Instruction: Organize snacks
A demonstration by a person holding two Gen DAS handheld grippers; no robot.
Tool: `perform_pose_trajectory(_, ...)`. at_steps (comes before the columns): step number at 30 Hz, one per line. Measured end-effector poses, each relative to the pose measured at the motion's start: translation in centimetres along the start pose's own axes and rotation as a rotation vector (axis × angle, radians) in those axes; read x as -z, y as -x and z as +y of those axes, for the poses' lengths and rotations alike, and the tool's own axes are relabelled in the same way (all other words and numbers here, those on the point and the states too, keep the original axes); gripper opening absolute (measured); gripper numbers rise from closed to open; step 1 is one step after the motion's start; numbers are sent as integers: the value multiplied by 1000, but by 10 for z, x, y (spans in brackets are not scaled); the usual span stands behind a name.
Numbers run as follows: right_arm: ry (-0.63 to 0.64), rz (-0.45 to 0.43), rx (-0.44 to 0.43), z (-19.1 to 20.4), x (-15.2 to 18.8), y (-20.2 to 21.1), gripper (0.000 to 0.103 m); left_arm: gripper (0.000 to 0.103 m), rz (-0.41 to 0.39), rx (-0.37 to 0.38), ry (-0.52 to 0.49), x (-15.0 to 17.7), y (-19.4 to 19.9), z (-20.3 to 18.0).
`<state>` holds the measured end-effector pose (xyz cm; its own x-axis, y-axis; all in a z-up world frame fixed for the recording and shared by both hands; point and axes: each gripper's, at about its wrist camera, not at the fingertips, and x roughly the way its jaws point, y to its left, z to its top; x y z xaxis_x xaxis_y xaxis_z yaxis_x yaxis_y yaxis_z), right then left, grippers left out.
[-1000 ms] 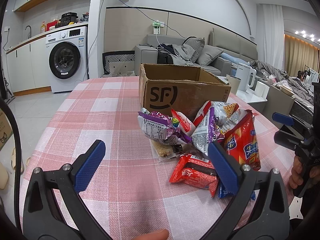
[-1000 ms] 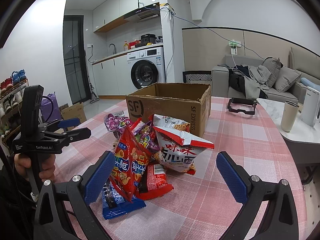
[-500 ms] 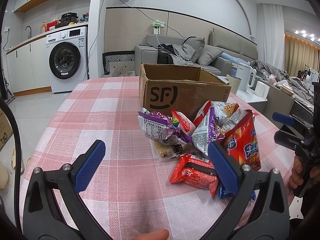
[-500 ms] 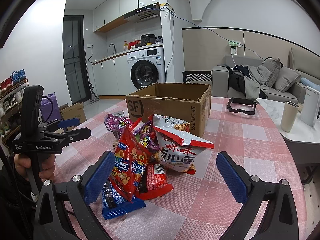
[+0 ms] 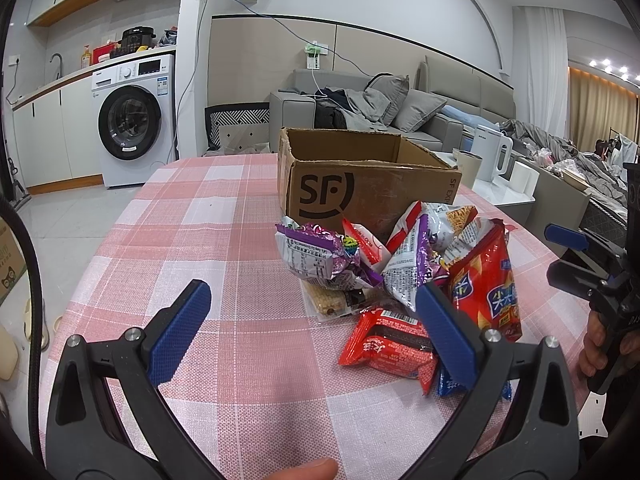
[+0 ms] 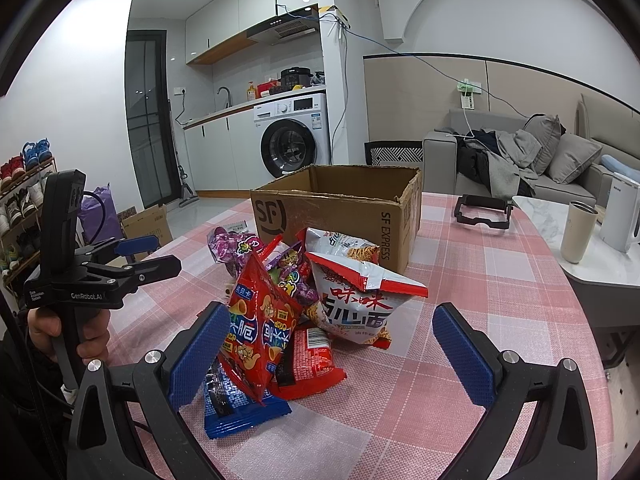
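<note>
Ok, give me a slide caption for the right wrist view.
Open right gripper faces a snack pile before an SF box.

bright, even indoor light | sharp focus; fisheye bending, dark vignette corners

Bare pink checked tablecloth [image 5: 208, 240] lies along the left edge; heaped snack packets [image 5: 400, 276] crowd the open brown cardboard box [image 5: 360, 184].

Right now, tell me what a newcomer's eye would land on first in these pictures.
A heap of bright snack packets on the pink checked tablecloth, with a tall red chip bag leaning at the front. Just behind the heap stands an open cardboard box printed SF. Both the left hand-held gripper and the right hand-held gripper are open, holding nothing.
</note>
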<state>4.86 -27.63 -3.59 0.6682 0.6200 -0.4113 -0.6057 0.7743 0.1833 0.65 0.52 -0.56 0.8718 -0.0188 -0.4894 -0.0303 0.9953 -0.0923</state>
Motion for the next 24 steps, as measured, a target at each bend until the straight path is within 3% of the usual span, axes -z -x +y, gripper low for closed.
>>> perform_pose_trajectory(15,-12,18,-5,-4,0,-7,103,102,-8,9,2,-1,3,1)
perform_pose_trajectory(24,-78,99,45,-14,-7,-26,103,102,-1,32,-36,-5,7,-16)
